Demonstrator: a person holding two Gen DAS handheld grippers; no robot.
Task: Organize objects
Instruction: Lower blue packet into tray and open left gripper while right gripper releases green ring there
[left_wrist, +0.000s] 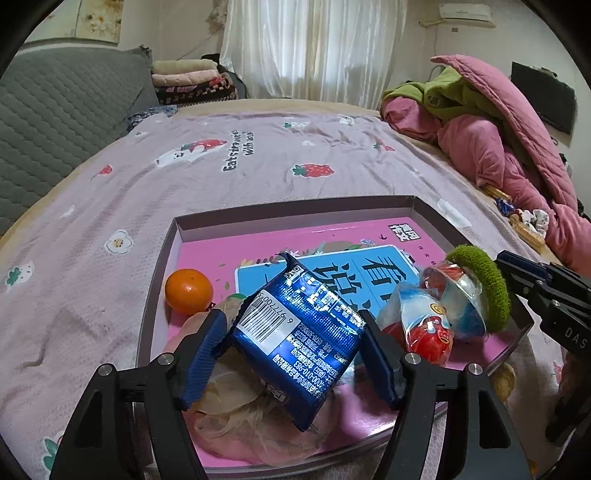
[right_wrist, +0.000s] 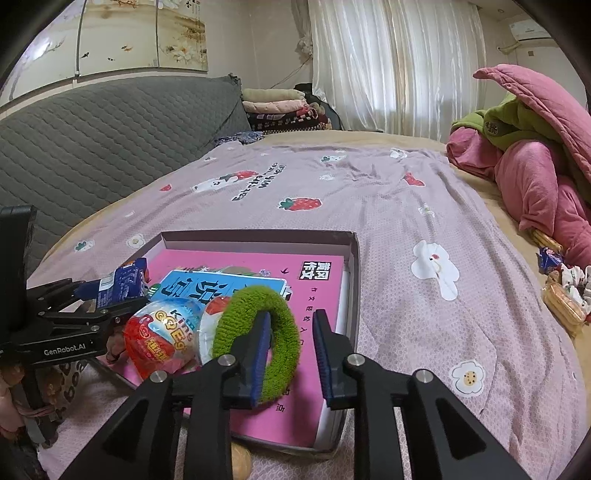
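A shallow grey tray (left_wrist: 295, 208) on the bed holds a pink book (left_wrist: 332, 236), an orange (left_wrist: 189, 291) and a wrapped red-and-blue toy egg (left_wrist: 432, 317). A blue snack packet (left_wrist: 299, 332) lies tilted on a crumpled pale bag (left_wrist: 236, 406) between the fingers of my left gripper (left_wrist: 295, 354). A gap shows at the left pad, so this gripper is open. My right gripper (right_wrist: 290, 354) has one finger through a green fuzzy hair ring (right_wrist: 255, 302), and the ring's band sits between the pads. The outer pad stands clear of the band, so this gripper is open too.
The tray (right_wrist: 258, 236) sits on a lilac strawberry-print sheet (right_wrist: 406, 221). A heap of pink quilt and green clothing (right_wrist: 528, 147) lies at the right, with loose snack packets (right_wrist: 561, 295) beside it. A grey padded headboard (right_wrist: 92, 140) and folded blankets (right_wrist: 280, 107) stand behind.
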